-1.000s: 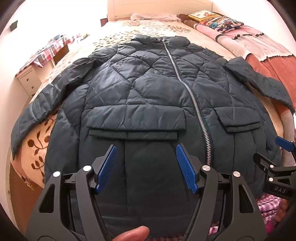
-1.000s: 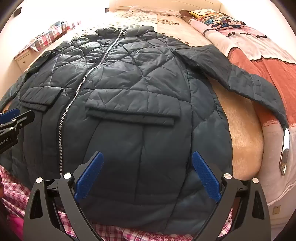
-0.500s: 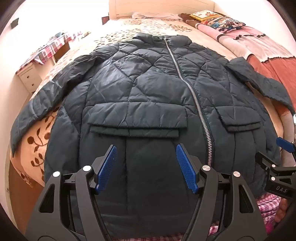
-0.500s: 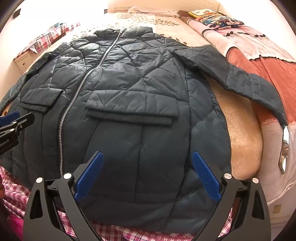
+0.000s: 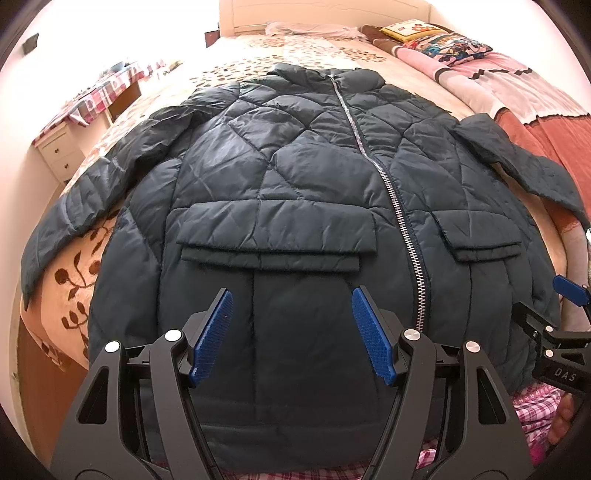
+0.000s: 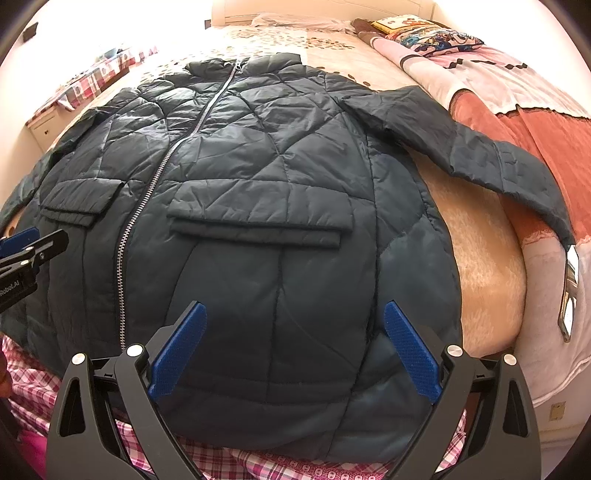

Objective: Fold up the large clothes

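A dark teal quilted jacket (image 5: 295, 177) lies face up on the bed, zipped shut, collar far from me and hem near me. Its sleeves spread out to both sides; the right sleeve (image 6: 461, 140) reaches onto the blankets. My left gripper (image 5: 291, 295) hovers open over the hem below the left flap pocket (image 5: 273, 236), nothing between its blue pads. My right gripper (image 6: 294, 306) hovers open, wider, over the hem below the other pocket (image 6: 258, 221), also empty. Each gripper shows at the edge of the other's view: right gripper (image 5: 569, 291), left gripper (image 6: 33, 243).
The bed has a beige leaf-print cover (image 5: 74, 266). Pink and rust blankets (image 6: 535, 147) lie along its right side, pillows (image 5: 443, 40) near the headboard (image 5: 295, 14). A white nightstand (image 5: 59, 151) stands at the left. Pink plaid fabric (image 6: 258, 461) shows below the hem.
A fingertip seen a second ago at the bottom edge of the left wrist view is gone. Both grippers and the jacket stay as they were.
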`<state>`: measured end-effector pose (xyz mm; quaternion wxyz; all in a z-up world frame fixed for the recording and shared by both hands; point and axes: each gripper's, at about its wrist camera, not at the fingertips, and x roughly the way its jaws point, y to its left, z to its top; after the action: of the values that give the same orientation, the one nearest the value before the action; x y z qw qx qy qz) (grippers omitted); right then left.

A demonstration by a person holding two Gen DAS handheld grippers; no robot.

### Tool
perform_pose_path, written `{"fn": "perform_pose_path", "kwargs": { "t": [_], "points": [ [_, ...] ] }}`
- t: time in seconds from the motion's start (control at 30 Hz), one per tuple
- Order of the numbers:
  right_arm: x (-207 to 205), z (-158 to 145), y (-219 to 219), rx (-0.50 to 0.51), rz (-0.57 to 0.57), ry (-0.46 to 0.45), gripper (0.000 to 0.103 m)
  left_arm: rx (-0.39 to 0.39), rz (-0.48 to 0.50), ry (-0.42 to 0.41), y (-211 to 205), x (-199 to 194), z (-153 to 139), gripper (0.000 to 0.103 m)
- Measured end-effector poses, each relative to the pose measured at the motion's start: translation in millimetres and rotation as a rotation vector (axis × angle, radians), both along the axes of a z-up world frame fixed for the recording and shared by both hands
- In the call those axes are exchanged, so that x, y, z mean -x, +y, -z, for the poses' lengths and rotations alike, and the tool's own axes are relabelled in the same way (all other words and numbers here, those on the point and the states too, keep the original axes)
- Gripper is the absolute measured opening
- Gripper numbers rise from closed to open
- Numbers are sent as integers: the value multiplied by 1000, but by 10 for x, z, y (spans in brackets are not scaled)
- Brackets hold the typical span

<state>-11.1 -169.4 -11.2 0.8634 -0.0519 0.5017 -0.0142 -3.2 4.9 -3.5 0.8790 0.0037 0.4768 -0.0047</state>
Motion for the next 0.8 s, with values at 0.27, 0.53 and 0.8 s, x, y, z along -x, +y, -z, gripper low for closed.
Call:
{"fn": "perform_pose_path", "kwargs": {
  "t": [0.27, 0.53, 0.8],
  "points": [
    [-10, 12, -34, -11, 16, 4, 94, 4, -5, 4, 16, -8, 20, 68],
    [-11, 24, -69, -23, 30, 5, 94, 6, -7, 13, 30, 2, 45, 68],
    [-10, 27, -83, -27, 32, 6, 94, 7, -7, 17, 26, -8, 48, 68]
  ]
}}
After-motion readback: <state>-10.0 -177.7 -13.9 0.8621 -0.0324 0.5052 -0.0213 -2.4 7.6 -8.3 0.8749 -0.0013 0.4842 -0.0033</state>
